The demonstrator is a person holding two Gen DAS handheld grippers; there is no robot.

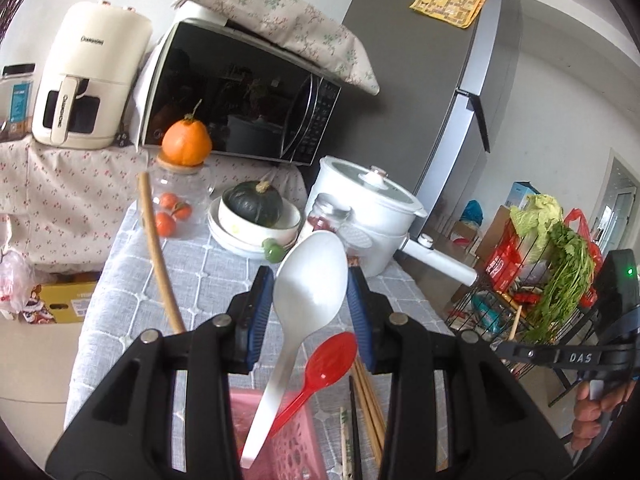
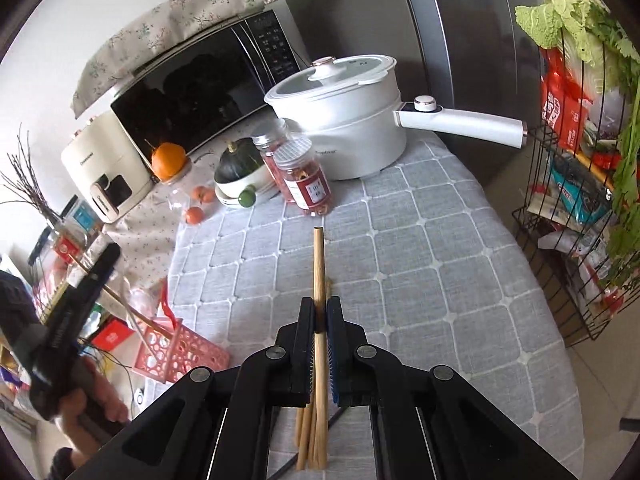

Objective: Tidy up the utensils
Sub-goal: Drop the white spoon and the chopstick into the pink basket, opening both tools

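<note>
L gripper [image 1: 310, 312] over pink basket [image 1: 296, 440] at near edge of grey checked tablecloth [image 1: 200, 280]; fingers apart, nothing clamped, white spoon [image 1: 308, 280] bowl showing betw. them. White spoon & red spoon [image 1: 328, 360] both standing in basket, handles down, bowls up. Loose wooden chopsticks [image 1: 370, 400] on cloth just R of basket, w/ a dark one & a paper-sleeved one beside. R gripper [image 2: 320, 316] fingers pressed together on one wooden chopstick [image 2: 319, 264], tip pointing fwd over cloth; more wooden sticks on cloth below it. Further back: white pot [image 2: 340, 120], red jars [image 2: 308, 176], dark squash in bowl [image 1: 256, 204], microwave [image 1: 240, 92]. Wire rack w/ greens [image 2: 580, 200] at R.
</note>
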